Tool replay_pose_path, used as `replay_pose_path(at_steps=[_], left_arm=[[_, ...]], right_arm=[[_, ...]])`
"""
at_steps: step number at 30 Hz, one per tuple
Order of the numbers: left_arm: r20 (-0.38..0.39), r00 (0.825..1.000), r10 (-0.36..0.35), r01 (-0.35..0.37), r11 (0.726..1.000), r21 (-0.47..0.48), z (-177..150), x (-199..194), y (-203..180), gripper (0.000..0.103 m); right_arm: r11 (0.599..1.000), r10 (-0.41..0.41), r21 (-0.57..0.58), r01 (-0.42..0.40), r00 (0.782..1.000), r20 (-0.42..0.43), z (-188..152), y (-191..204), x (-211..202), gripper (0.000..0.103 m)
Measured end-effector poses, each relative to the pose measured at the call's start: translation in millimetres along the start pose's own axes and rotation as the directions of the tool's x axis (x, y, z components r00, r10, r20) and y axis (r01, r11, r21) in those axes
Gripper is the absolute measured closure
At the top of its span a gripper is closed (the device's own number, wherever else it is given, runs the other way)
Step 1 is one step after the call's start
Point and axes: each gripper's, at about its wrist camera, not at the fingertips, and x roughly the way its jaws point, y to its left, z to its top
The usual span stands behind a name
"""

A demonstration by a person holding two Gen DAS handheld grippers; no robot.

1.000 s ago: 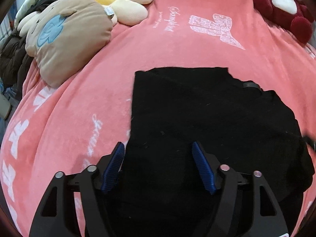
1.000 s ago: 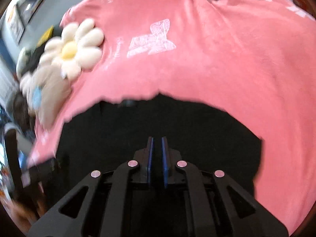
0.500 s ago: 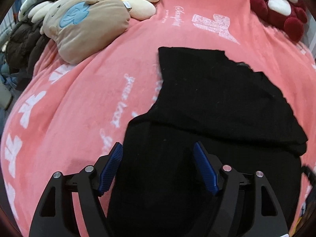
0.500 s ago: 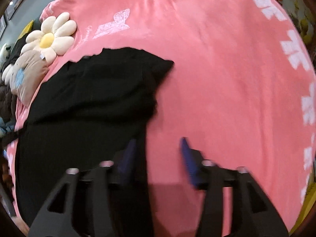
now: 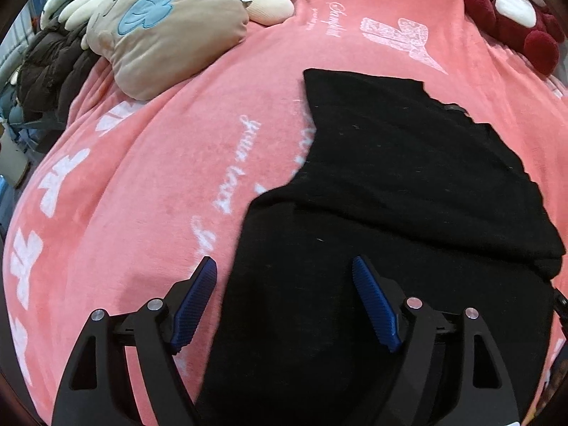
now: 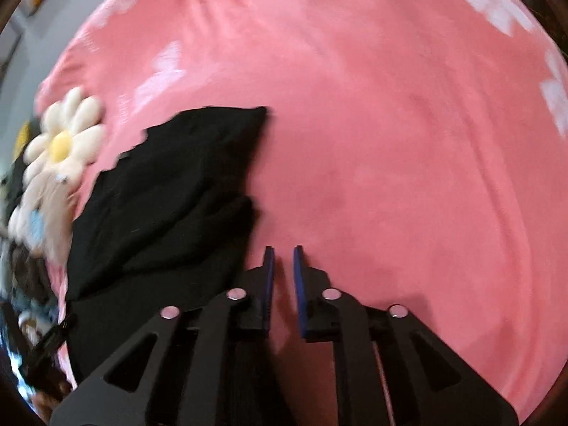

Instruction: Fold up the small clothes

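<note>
L claw (image 5: 284, 298) opening over black top (image 5: 390, 184), R claw (image 6: 283, 269) closing (empty), blanket (image 5: 149, 177) script unreadable

Beyond the flat black knitted garment (image 5: 408, 177), plush cushions crowd the pink fleece blanket (image 5: 142, 195): a beige bear-shaped cushion (image 5: 167, 32) far-left, a maroon teddy (image 5: 514, 10) far-right. Blanket right of the garment lies open.
</note>
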Motion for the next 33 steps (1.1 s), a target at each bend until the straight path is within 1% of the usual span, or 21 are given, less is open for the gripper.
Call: replay_pose_path(at_steps=[2,3,6,7,8,10,13,15,16,17,18,19,21,22,23,26,28,30,31,32,33], left_arm=[[-0.008,1.000,-0.018,0.018,1.000,-0.004,-2,-3,-5,0.027],[-0.011,1.000,-0.029,0.029,1.000,0.000,-3,-4,-10,0.027],[-0.009,0.999,-0.031,0.031,0.999,0.028,-6,-6,-21,0.027],[-0.010,1.000,-0.026,0.026,0.999,0.038,-7,-5,-24,0.027],[-0.011,1.000,-0.019,0.020,0.999,0.045,-8,-4,-27,0.027],[-0.012,1.000,-0.012,0.012,0.999,0.049,-8,-4,-27,0.027],[-0.022,0.999,-0.023,0.024,0.999,0.040,-10,-4,-22,0.026],[-0.020,0.999,-0.028,0.028,0.999,0.041,-14,-6,-20,0.026],[-0.022,0.999,-0.030,0.030,0.999,0.039,-15,-8,-19,0.026],[-0.030,0.999,-0.037,0.038,0.999,0.033,-17,-11,-17,0.026],[-0.037,0.998,-0.054,0.055,0.998,0.027,-19,-15,-14,0.026],[-0.042,0.997,-0.067,0.068,0.997,0.026,-21,-20,-10,0.026],[-0.039,0.996,-0.080,0.080,0.997,0.015,-33,-35,4,0.026],[-0.043,0.996,-0.081,0.081,0.997,0.008,-40,-39,10,0.025],[-0.054,0.996,-0.073,0.073,0.997,-0.004,-50,-45,21,0.025],[-0.107,0.993,-0.045,0.041,0.998,-0.040,-82,-52,52,0.025],[-0.145,0.989,-0.043,0.034,0.997,-0.068,-101,-54,68,0.025],[-0.146,0.988,-0.047,0.034,0.995,-0.088,-110,-59,76,0.025],[-0.140,0.989,-0.043,0.029,0.995,-0.097,-112,-62,77,0.025],[-0.131,0.990,-0.052,0.038,0.994,-0.105,-113,-66,76,0.025],[-0.125,0.990,-0.060,0.046,0.993,-0.108,-113,-68,73,0.025]], right_arm=[[0.999,0.014,-0.047,-0.014,1.000,0.001,8,11,10,0.047],[0.998,0.028,-0.063,-0.028,1.000,-0.001,13,17,15,0.043],[0.993,0.036,-0.113,-0.037,0.999,-0.013,26,32,35,0.043],[0.991,0.039,-0.126,-0.040,0.999,-0.009,30,34,39,0.064],[0.987,0.063,-0.148,-0.065,0.998,-0.018,32,38,41,0.099],[0.988,0.085,-0.127,-0.090,0.996,-0.040,32,37,30,0.099],[0.981,0.057,-0.185,-0.054,0.998,0.012,6,40,-8,0.098],[0.974,0.034,-0.222,-0.039,0.999,-0.027,-16,41,-4,0.096],[0.969,0.010,-0.248,-0.014,1.000,-0.018,-27,41,-3,0.088],[0.968,0.004,-0.253,0.002,1.000,0.024,-32,40,-11,0.069],[0.970,-0.007,-0.242,0.014,0.999,0.031,-34,37,-18,0.058],[0.976,-0.021,-0.217,0.030,0.999,0.041,-35,32,-30,0.044],[0.981,-0.015,-0.190,0.026,0.998,0.061,-44,21,-52,0.045],[0.982,-0.029,-0.188,0.037,0.998,0.049,-53,13,-62,0.045],[0.982,-0.041,-0.185,0.043,0.999,0.016,-62,6,-67,0.045],[0.989,-0.007,-0.145,-0.010,0.994,-0.111,-96,-16,-81,0.045],[0.993,0.011,-0.112,-0.024,0.993,-0.114,-104,-24,-90,0.044],[0.992,0.052,-0.110,-0.058,0.997,-0.063,-85,-22,-94,0.044],[0.990,0.084,-0.109,-0.087,0.996,-0.033,-60,-16,-91,0.044],[0.987,0.129,-0.094,-0.130,0.991,-0.021,-35,-11,-83,0.040],[0.982,0.171,-0.078,-0.173,0.985,-0.030,-17,-9,-73,0.039]])
